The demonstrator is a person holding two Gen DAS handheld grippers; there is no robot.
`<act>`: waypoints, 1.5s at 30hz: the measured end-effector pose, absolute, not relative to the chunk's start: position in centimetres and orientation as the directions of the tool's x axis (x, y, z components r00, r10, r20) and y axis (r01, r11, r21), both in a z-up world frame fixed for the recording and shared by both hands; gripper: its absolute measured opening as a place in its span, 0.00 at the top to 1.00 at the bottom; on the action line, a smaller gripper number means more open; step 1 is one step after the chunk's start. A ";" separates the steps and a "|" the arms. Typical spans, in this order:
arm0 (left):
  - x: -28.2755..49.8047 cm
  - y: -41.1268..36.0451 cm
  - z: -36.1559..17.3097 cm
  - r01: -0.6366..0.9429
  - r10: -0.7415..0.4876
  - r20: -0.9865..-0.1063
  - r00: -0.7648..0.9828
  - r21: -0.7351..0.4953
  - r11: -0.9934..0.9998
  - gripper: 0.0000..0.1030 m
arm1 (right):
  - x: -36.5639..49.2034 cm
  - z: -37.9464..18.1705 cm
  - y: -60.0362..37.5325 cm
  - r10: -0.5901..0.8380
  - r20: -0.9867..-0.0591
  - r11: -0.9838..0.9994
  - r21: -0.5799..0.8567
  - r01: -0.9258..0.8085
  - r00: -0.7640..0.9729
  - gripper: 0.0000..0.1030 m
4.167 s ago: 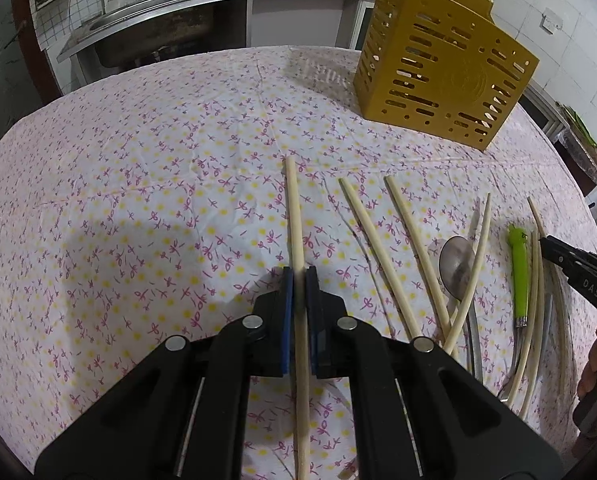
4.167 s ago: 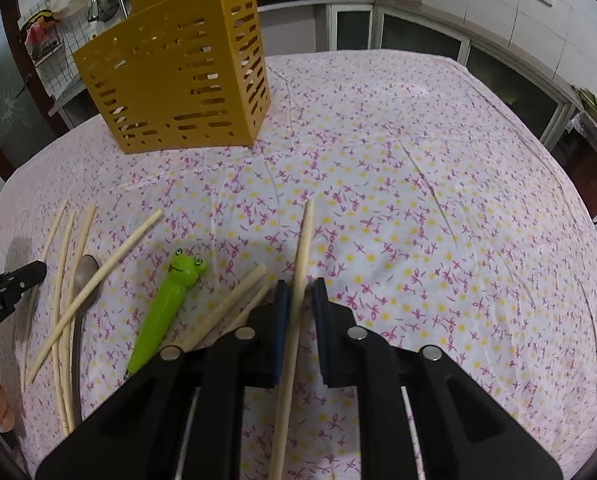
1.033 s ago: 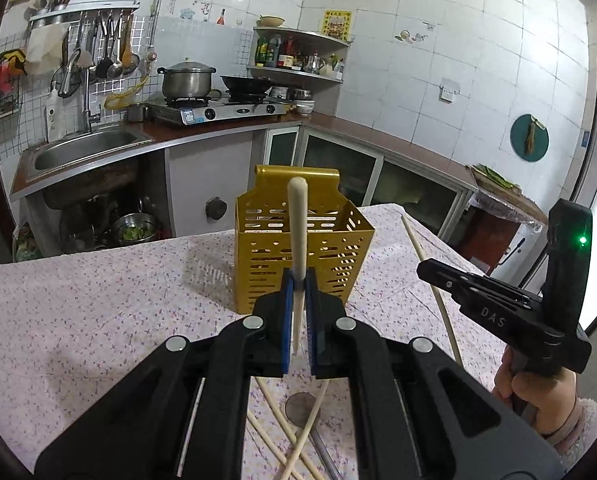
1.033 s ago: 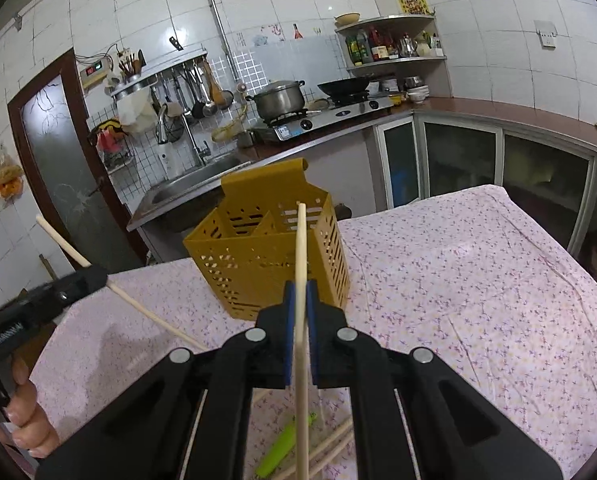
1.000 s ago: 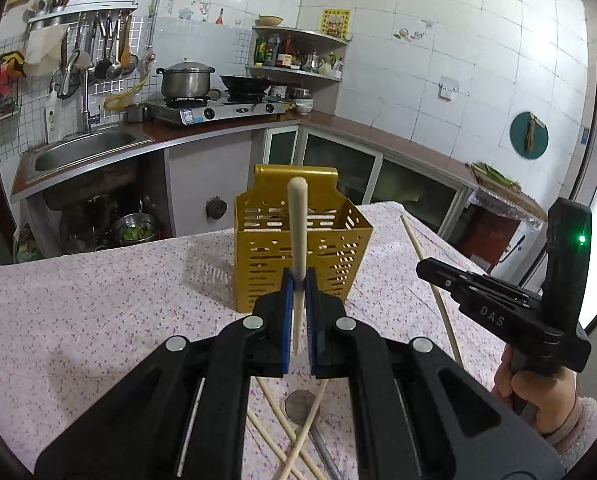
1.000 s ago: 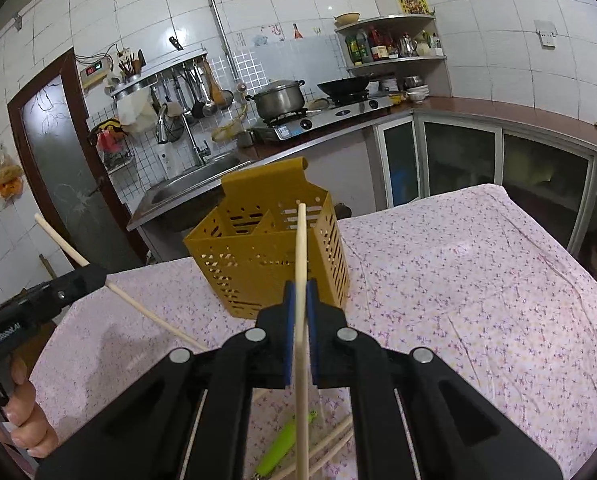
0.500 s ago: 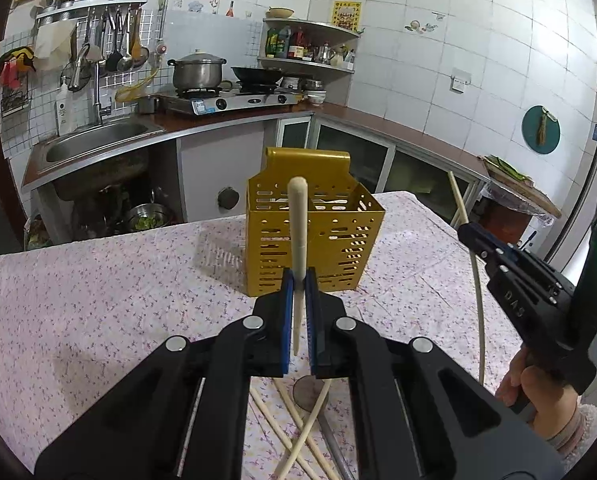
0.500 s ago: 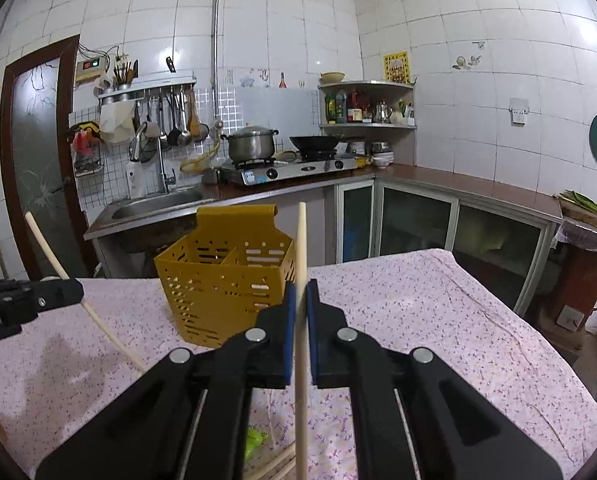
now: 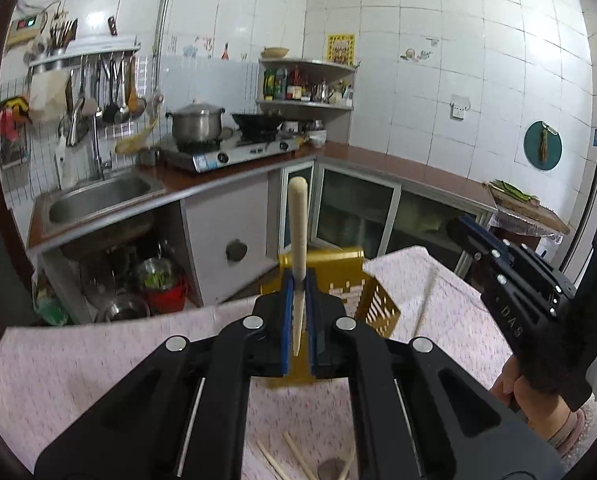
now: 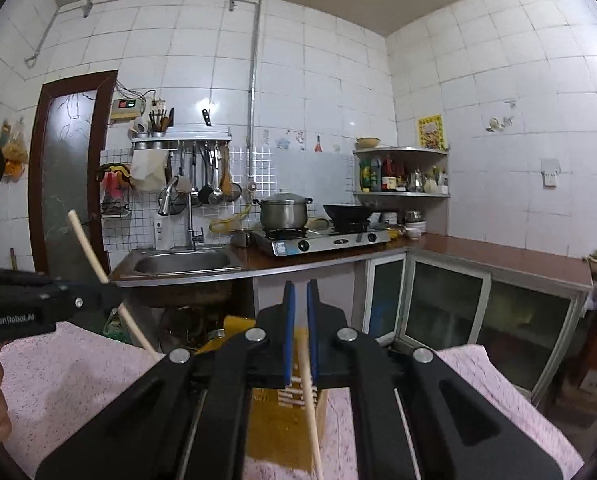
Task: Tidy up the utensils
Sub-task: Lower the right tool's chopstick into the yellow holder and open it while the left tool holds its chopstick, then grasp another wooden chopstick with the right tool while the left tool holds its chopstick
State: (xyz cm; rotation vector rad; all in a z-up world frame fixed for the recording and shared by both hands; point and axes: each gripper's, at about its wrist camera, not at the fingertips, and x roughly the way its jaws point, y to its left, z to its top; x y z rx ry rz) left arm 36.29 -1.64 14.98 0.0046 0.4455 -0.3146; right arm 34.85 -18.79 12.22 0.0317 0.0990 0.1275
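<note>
My left gripper [image 9: 299, 320] is shut on a pale wooden chopstick [image 9: 298, 236] that stands upright above the yellow slotted utensil basket [image 9: 378, 306]. My right gripper [image 10: 300, 332] has a narrow gap between its jaws; a second chopstick [image 10: 310, 404] hangs below the pads over the basket [image 10: 282, 420], and I cannot tell whether the pads still pinch it. The right gripper also shows in the left wrist view [image 9: 510, 280], with its blurred chopstick [image 9: 424, 296] beside the basket. The left gripper shows in the right wrist view [image 10: 110, 292], holding its chopstick [image 10: 88, 250].
The table carries a pink flowered cloth [image 9: 98, 356]. Loose chopsticks [image 9: 294, 456] and a spoon [image 9: 330, 470] lie on it below the left gripper. Behind stand a sink counter [image 10: 182, 262], a gas stove with a pot [image 10: 284, 210] and glass-door cabinets [image 10: 446, 300].
Both grippers tilted upward and moved over the basket. The right chopstick slid down between the pads, its top end no longer sticking above them.
</note>
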 end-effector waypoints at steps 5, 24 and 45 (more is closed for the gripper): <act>36.6 -1.1 15.6 0.302 -0.310 -0.416 0.855 -0.085 0.949 0.96 | 35.3 12.4 -19.5 0.141 -0.140 0.989 0.062 -0.134 0.980 1.00; 34.0 3.0 9.6 0.252 -0.288 -0.517 0.806 -0.141 0.957 0.96 | 35.3 1.4 -21.0 0.195 -0.513 0.979 0.147 -0.138 0.836 0.99; 30.5 6.7 6.5 0.246 -0.300 -0.540 0.786 -0.173 0.954 0.96 | 35.1 -3.2 -17.7 0.167 -0.670 0.984 0.155 -0.084 0.723 0.96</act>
